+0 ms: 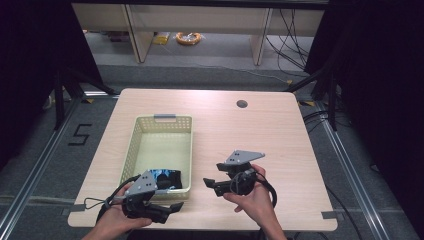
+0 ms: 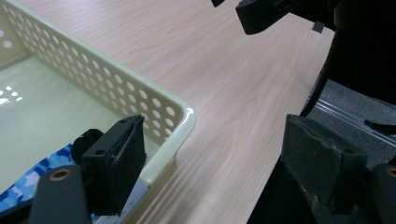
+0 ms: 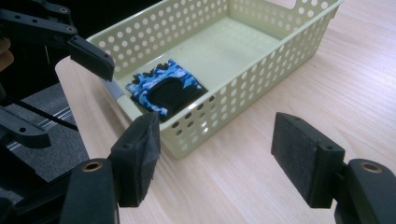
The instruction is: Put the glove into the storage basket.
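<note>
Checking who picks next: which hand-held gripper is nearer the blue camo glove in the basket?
Left. The left hand-held gripper sits at the basket's near corner, right beside the blue camo glove. The right hand-held gripper is out over the table, beyond the basket's side wall.

Blue camouflage glove (image 3: 166, 91) with black palm patch lies flat in basket (image 3: 261, 79), at its 6 o'clock end.

Light wood surface (image 1: 260, 135) with round cable hole (image 1: 242, 104) near far edge. Grey floor (image 1: 200, 75), black "5" mark (image 1: 80, 134) at left. Black curtains (image 1: 375, 75) flank both sides. Pale cabinets (image 1: 200, 20) behind, orange cable coil (image 1: 188, 37) beneath.
</note>
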